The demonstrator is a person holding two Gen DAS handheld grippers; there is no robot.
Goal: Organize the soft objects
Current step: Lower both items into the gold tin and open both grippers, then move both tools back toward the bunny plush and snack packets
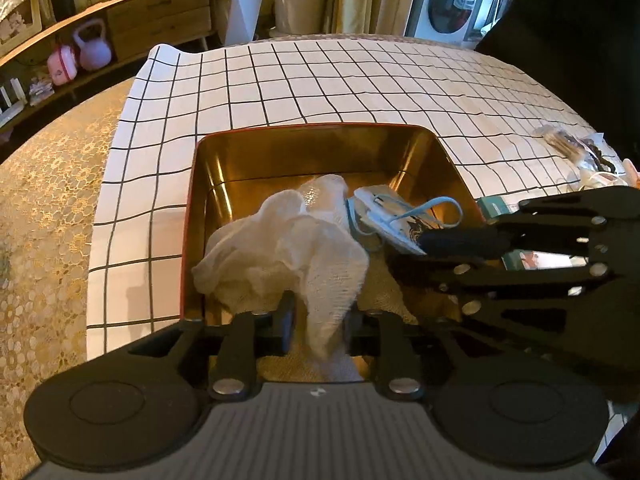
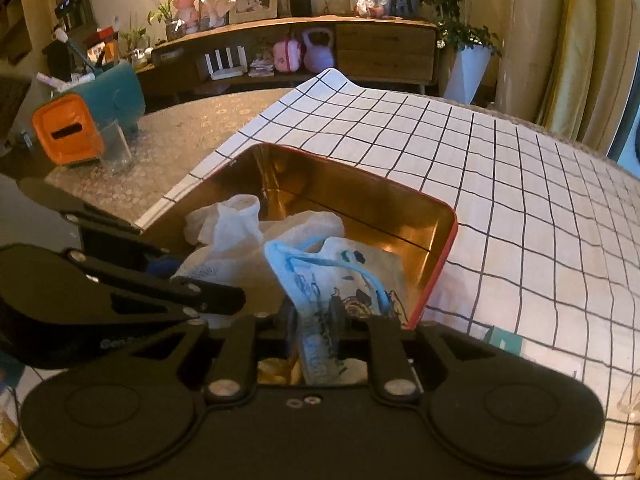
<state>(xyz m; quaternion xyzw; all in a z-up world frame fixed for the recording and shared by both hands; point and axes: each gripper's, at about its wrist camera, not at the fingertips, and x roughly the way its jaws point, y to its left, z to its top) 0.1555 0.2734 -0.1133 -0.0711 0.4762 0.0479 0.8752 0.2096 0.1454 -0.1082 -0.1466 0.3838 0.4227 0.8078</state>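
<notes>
Pinched between the left gripper's [image 1: 320, 326] fingers is a tail of the white gauze cloth [image 1: 288, 256], the rest of it heaped in loose folds inside the tin [image 1: 312, 136]. Across from it, the right gripper [image 2: 314, 322] is closed on an edge of the printed mask [image 2: 320, 276], whose blue ear loop [image 2: 360, 270] arcs free above it.

Both pieces look very light and limp. I judge they will drape and trail rather than keep shape, so a hold on a bunched fold or a hem is surer than a flat face. The mask's loop could snag on the other gripper or the rim.

Outward, the tin is a square box with red outer walls and a shiny gold inside; it holds the cloth on the left and the mask on the right, over something pale on its floor. It sits on a checked cloth [image 1: 360, 80] spread on the table [image 1: 48, 184].
</notes>
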